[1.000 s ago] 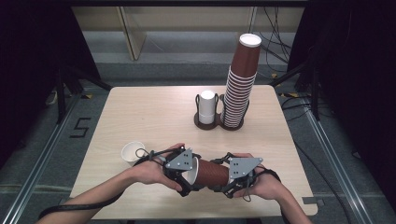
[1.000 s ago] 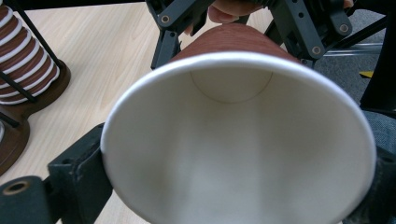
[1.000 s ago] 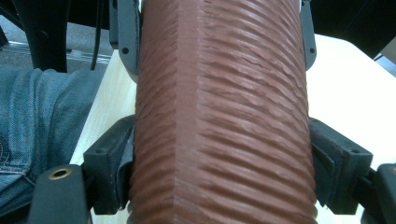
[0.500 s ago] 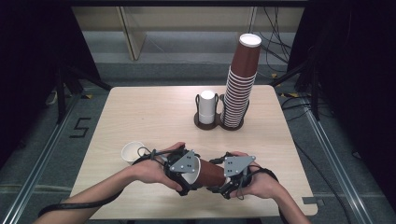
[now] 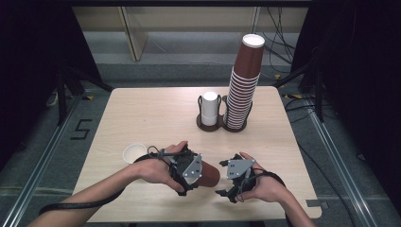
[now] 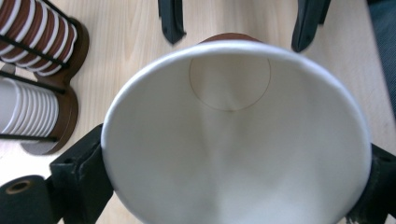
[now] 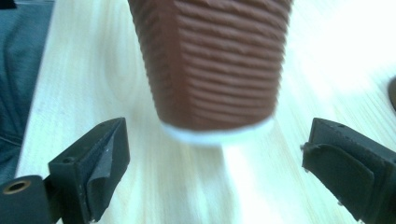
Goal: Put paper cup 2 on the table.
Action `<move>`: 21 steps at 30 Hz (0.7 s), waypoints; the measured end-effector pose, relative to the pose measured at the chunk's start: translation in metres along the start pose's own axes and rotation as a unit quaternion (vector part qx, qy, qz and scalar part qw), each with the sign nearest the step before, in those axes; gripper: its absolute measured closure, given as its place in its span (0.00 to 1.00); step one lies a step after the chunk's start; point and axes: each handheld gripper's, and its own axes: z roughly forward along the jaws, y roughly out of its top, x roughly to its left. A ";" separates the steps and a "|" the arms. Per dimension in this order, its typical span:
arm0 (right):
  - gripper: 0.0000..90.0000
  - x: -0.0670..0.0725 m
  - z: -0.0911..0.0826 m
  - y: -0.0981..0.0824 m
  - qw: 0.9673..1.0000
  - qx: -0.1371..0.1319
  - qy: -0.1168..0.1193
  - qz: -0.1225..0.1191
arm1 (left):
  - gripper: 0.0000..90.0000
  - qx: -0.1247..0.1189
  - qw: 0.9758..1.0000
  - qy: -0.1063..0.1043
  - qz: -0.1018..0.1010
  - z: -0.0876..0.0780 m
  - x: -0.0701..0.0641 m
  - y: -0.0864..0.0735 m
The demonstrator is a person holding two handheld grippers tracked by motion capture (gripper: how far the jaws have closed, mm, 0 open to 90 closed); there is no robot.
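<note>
The light, crushable ribbed paper cup (image 5: 208,173) is held at its rim by the left tool (image 5: 185,171); at 3 o'clock the right tool (image 5: 230,190) is spread wide, empty

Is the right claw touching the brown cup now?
Apart. In the right gripper view, the right claw stands open, and bare table shows between each jaw and the brown cup, whose base lies ahead of them.

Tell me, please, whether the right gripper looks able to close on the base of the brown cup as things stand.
Probably yes. The right gripper is open, its jaws spread wider than the brown cup, whose base points straight at the gap with bare table between. The left gripper grips the rim end, away from that approach.
</note>
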 end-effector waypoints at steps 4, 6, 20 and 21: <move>0.09 -0.002 -0.003 -0.003 1.000 0.000 -0.016 0.004 | 0.09 0.021 1.000 0.001 0.001 0.000 0.002 0.001; 0.09 -0.003 -0.005 -0.003 1.000 0.001 -0.022 0.004 | 0.09 0.034 0.999 0.000 0.005 0.000 0.003 0.002; 0.13 0.003 0.007 0.026 0.998 -0.047 -0.024 -0.030 | 0.09 0.083 0.996 -0.015 0.009 0.003 0.003 0.006; 0.13 0.004 0.009 0.027 0.998 -0.046 -0.022 -0.024 | 0.09 0.084 0.996 -0.016 0.011 0.003 0.003 0.007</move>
